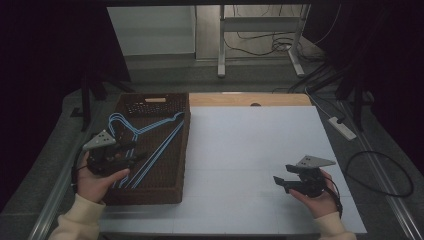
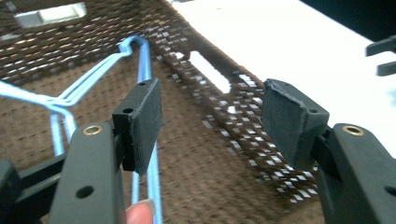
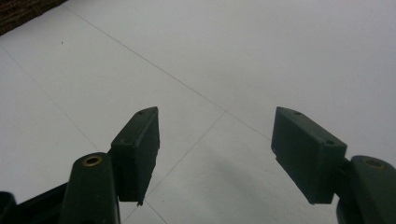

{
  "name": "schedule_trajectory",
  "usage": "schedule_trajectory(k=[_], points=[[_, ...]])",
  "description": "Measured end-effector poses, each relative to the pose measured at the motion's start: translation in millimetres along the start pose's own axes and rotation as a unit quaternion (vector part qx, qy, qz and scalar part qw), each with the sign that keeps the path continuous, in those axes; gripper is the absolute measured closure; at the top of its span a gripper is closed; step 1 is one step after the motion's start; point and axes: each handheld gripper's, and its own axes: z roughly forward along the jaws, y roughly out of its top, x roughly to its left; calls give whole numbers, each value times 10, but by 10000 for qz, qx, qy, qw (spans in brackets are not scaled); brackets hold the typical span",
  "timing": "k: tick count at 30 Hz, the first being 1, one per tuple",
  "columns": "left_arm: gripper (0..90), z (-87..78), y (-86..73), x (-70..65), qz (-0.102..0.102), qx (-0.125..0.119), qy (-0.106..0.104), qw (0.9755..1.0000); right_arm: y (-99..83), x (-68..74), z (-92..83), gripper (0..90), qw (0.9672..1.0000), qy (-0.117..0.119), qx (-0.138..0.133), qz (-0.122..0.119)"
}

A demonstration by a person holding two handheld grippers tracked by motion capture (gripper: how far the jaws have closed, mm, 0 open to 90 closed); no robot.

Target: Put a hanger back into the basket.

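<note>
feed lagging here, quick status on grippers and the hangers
Left gripper open over basket, empty. Right gripper open above white table. Blue hangers lying in basket. Nothing in the way.

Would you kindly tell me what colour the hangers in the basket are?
The hangers are light blue, clearest in the left gripper view.

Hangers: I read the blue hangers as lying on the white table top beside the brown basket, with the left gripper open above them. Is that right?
Not quite. The blue hangers lie inside the brown basket, not on the white table top. The high view shows them on the basket's floor, and the left gripper view shows the weave under them. The left gripper is open above them, nothing between its jaws.
</note>
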Motion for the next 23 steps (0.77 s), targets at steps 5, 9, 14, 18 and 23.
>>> schedule_trajectory(k=[5, 9, 14, 18, 23], points=[[374, 3, -86, -153, 70, -54, -197, 9998, 4, -1, -16, 330, 10000, -16, -37, 18], [366, 61, -181, -230, 59, -77, -230, 9997, 7, -1, -34, 330, 10000, -26, -82, 8], [365, 97, -234, -270, 132, -109, -194, 9997, 9, -4, -55, 331, 9999, -6, -144, 2], [357, 133, -274, -296, 194, -95, -258, 9994, 13, -9, -72, 330, 9998, -3, -202, -17], [353, 147, -278, -311, 212, -79, -258, 9994, 20, -10, -100, 330, 9996, 26, -278, 6]])
